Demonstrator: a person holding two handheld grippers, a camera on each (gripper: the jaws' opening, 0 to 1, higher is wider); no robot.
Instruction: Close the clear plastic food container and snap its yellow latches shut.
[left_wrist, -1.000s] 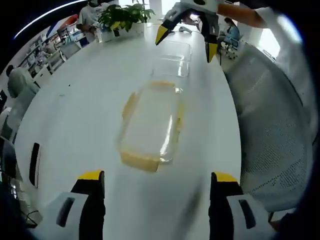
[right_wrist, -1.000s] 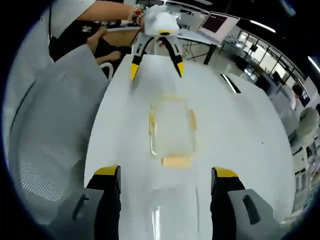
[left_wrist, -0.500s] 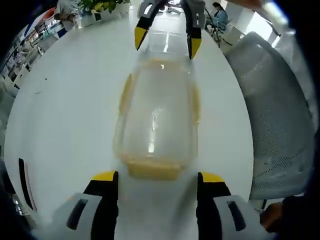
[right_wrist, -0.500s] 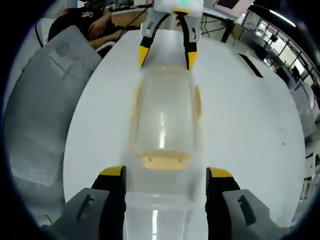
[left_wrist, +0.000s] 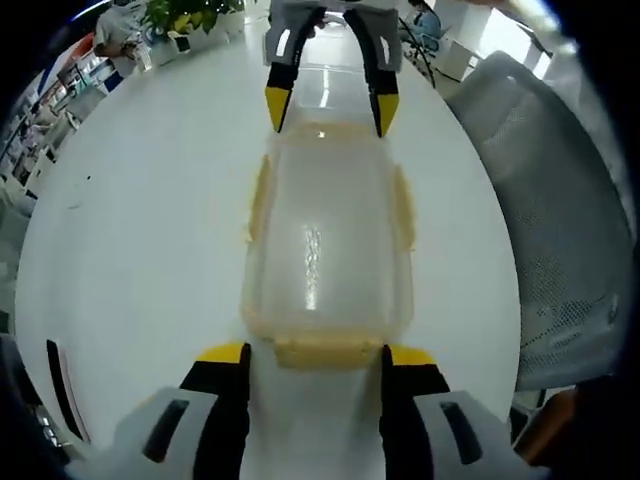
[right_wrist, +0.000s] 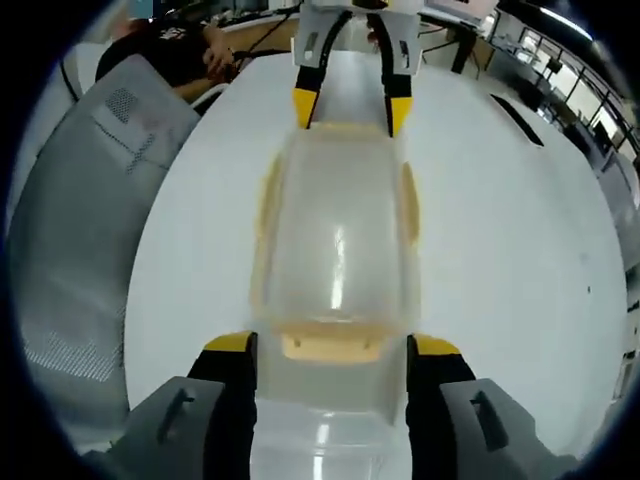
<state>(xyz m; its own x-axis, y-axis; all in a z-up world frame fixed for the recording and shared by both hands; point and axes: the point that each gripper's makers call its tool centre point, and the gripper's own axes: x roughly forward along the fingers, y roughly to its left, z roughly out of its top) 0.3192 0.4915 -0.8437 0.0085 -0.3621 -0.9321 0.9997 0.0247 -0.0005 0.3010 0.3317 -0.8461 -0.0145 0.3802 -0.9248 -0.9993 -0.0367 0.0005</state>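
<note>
In the left gripper view the left gripper (left_wrist: 314, 360) had its yellow-tipped jaws spread apart, one at each corner of the near short end of the clear plastic container (left_wrist: 328, 245), with that end's yellow latch (left_wrist: 320, 350) lying between the tips; whether the tips touched the plastic could not be told. At the far short end the right gripper (left_wrist: 328, 105) stood likewise released, its tips either side of that end.

The right gripper view gave the mirror of this: the right gripper (right_wrist: 330, 350) splayed about the near end and its yellow latch (right_wrist: 331, 346), and the left gripper (right_wrist: 352, 108) parted at the far end. A second clear piece (right_wrist: 322, 440) lay between the right jaws, nearer the camera.

The container lay lengthwise on the white table (left_wrist: 150, 200), close to the edge where a grey mesh chair (left_wrist: 560, 230) stood. Yellow latches showed along both long sides. A potted plant (left_wrist: 190, 15) stood at the table's far end.
</note>
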